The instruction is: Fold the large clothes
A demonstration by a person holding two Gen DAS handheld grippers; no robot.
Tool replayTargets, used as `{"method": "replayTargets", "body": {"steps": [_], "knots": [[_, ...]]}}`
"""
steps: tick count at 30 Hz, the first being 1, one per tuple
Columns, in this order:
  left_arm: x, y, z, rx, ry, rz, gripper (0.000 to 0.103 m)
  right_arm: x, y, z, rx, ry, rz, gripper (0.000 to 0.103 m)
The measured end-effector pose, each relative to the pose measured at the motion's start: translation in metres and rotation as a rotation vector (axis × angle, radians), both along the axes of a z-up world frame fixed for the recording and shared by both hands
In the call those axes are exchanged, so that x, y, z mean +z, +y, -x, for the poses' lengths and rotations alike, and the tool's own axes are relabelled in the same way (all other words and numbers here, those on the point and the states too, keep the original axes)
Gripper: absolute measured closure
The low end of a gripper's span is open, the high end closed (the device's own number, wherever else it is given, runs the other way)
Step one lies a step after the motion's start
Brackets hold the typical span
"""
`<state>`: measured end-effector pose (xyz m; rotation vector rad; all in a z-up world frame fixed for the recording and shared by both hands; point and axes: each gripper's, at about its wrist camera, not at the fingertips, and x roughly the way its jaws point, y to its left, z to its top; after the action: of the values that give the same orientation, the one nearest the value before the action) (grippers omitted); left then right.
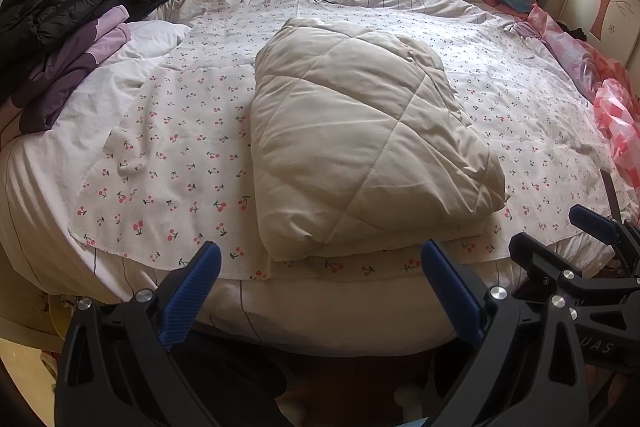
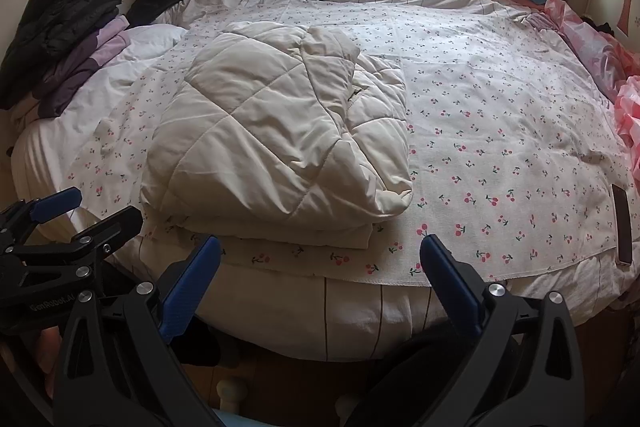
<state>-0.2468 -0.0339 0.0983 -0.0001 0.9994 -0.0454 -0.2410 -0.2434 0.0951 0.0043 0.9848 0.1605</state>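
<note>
Bed point(image 1: 132, 155) fills the left view, cherry sheet spread, and the coat point(image 1: 360, 147) lies near its front edge, already a padded bundle. Left claw point(image 1: 320, 291) hangs wide, empty, clear of it. Over to the right view: right claw point(image 2: 320, 283) equally wide, holding nothing. Folding looks done; next likely a tidy-up or lift.

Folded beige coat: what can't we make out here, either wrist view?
- Folded beige coat: lower layers and underside hidden by its top fold, both views.
- Dark flat object at bed edge: too dim and warped to identify, right wrist view.
- Black clothes pile: separate garments indistinguishable, cut by the fisheye edge.
</note>
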Motion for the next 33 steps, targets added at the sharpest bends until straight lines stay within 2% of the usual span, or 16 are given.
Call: {"method": "replayTargets", "body": {"steps": [20, 33], "knots": [[-0.009, -0.001, -0.008, 0.009, 0.037, -0.006, 0.007, -0.010, 0.000, -0.005, -0.008, 0.020, -0.015, 0.007], [-0.011, -0.002, -0.008, 0.009, 0.032, -0.008, 0.007, -0.011, 0.000, -0.005, -0.008, 0.021, -0.017, 0.007]]}}
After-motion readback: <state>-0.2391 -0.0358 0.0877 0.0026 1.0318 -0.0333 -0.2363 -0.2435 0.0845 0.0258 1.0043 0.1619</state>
